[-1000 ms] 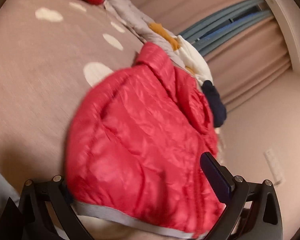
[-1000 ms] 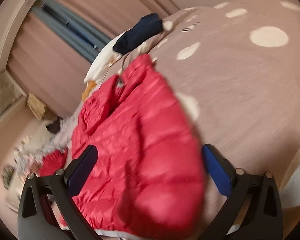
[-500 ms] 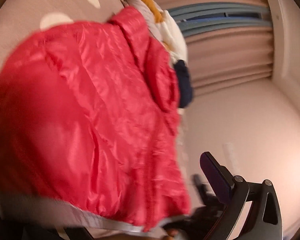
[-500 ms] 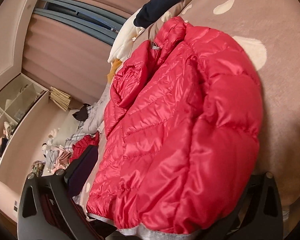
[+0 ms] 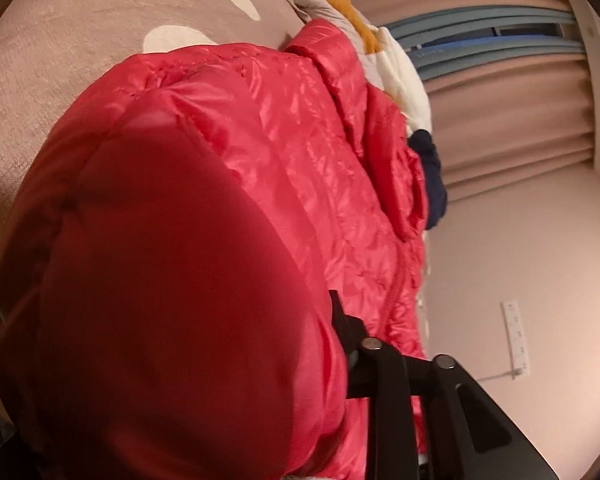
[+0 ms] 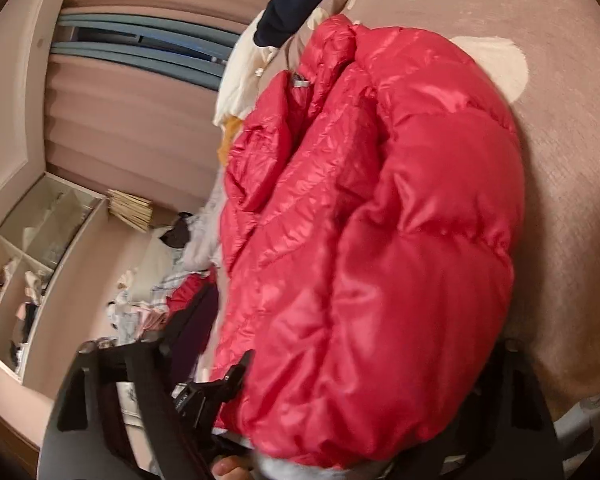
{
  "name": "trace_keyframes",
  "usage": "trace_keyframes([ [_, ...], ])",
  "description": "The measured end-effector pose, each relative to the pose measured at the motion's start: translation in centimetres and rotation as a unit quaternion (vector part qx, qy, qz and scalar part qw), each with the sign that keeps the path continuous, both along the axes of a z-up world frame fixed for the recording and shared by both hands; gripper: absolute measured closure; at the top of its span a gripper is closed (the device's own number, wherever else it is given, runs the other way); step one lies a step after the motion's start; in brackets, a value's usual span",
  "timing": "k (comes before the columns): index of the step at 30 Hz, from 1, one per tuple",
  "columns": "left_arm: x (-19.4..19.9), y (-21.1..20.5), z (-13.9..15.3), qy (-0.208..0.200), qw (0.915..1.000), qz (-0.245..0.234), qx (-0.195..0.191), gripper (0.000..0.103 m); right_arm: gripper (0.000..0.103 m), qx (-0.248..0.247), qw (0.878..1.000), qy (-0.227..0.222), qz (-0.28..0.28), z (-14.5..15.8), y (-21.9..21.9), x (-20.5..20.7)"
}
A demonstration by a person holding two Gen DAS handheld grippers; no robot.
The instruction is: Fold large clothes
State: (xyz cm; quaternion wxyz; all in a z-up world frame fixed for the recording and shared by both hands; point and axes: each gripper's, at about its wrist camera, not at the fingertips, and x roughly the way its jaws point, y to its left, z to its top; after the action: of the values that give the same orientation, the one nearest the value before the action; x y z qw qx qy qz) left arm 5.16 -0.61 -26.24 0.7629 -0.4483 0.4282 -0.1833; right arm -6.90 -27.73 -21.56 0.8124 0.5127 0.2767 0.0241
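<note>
A puffy red jacket (image 5: pixel 228 208) lies on the spotted bed cover (image 5: pixel 60 60), collar at the far end, and fills most of both views. My left gripper (image 5: pixel 280 320) is at its near hem. Its jaws are closing on the padding; one black finger (image 5: pixel 340 320) digs into the fabric and the other is hidden under the jacket. My right gripper (image 6: pixel 300 320) is at the same hem of the red jacket (image 6: pixel 380 220). Its jaws are closing too, with the puffed fabric bulging between them. Its left finger (image 6: pixel 200 312) touches the fabric; the right one is covered.
Grey, white, orange and navy clothes (image 5: pixel 400 60) are heaped past the collar by the curtains (image 5: pixel 512 120). In the right wrist view, more clothes (image 6: pixel 152 292) lie left of the bed below an open shelf (image 6: pixel 28 260). Bare bed cover (image 6: pixel 560 160) stretches to the right.
Both grippers came forward and down onto the jacket's near hem, and both sets of jaws went from wide open to squeezing the fabric. The jacket now bulges up between them.
</note>
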Motion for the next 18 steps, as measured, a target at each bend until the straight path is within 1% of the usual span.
trace_keyframes([
  [1, 0.0, 0.1, -0.1, 0.004, 1.0, 0.004, -0.002, 0.083, 0.064, -0.03, 0.999, 0.02, -0.01, -0.2, 0.0, 0.3],
  [2, 0.0, 0.2, -0.2, 0.006, 0.9999, 0.008, -0.004, 0.084, 0.085, -0.063, 0.997, 0.046, -0.018, -0.4, 0.1, 0.6],
  [3, 0.1, 0.3, -0.2, 0.005, 0.9999, 0.011, 0.001, 0.085, 0.089, -0.081, 0.994, 0.063, -0.022, -0.8, 0.1, 0.8],
  [4, 0.0, 0.0, 0.1, -0.001, 0.9998, 0.014, 0.017, 0.085, 0.091, -0.09, 0.993, 0.067, -0.025, -1.1, 0.1, 0.9],
  [6, -0.1, -0.5, 0.6, -0.012, 0.9985, 0.018, 0.049, 0.086, 0.091, -0.094, 0.993, 0.06, -0.029, -1.0, 0.2, 0.6],
  [7, -0.3, -1.0, 1.1, -0.019, 0.9969, 0.021, 0.073, 0.086, 0.091, -0.107, 0.992, 0.064, -0.023, -0.7, 0.3, 0.7],
  [8, -0.2, -1.2, 1.3, -0.024, 0.9956, 0.023, 0.087, 0.086, 0.091, -0.117, 0.991, 0.066, -0.02, -0.5, 0.4, 0.8],
  [10, -0.5, -1.8, 2.0, -0.036, 0.9912, 0.028, 0.124, 0.086, 0.091, -0.127, 0.99, 0.067, -0.016, -0.2, 0.5, 0.7],
  [11, -0.6, -2.1, 2.6, -0.043, 0.9879, 0.03, 0.146, 0.086, 0.091, -0.129, 0.989, 0.065, -0.016, 0.0, 0.5, 0.6],
  [13, -1.1, -2.1, 3.1, -0.055, 0.9826, 0.037, 0.173, 0.086, 0.091, -0.136, 0.989, 0.062, -0.016, 0.2, 0.3, 0.5],
  [16, -1.4, -2.5, 4.5, -0.085, 0.972, 0.058, 0.212, 0.086, 0.091, -0.164, 0.985, 0.049, -0.014, 1.2, 0.4, 0.7],
  [18, -1.9, -2.9, 6.0, -0.117, 0.9594, 0.068, 0.247, 0.086, 0.091, -0.175, 0.984, 0.029, -0.018, 2.5, 0.4, 0.4],
])
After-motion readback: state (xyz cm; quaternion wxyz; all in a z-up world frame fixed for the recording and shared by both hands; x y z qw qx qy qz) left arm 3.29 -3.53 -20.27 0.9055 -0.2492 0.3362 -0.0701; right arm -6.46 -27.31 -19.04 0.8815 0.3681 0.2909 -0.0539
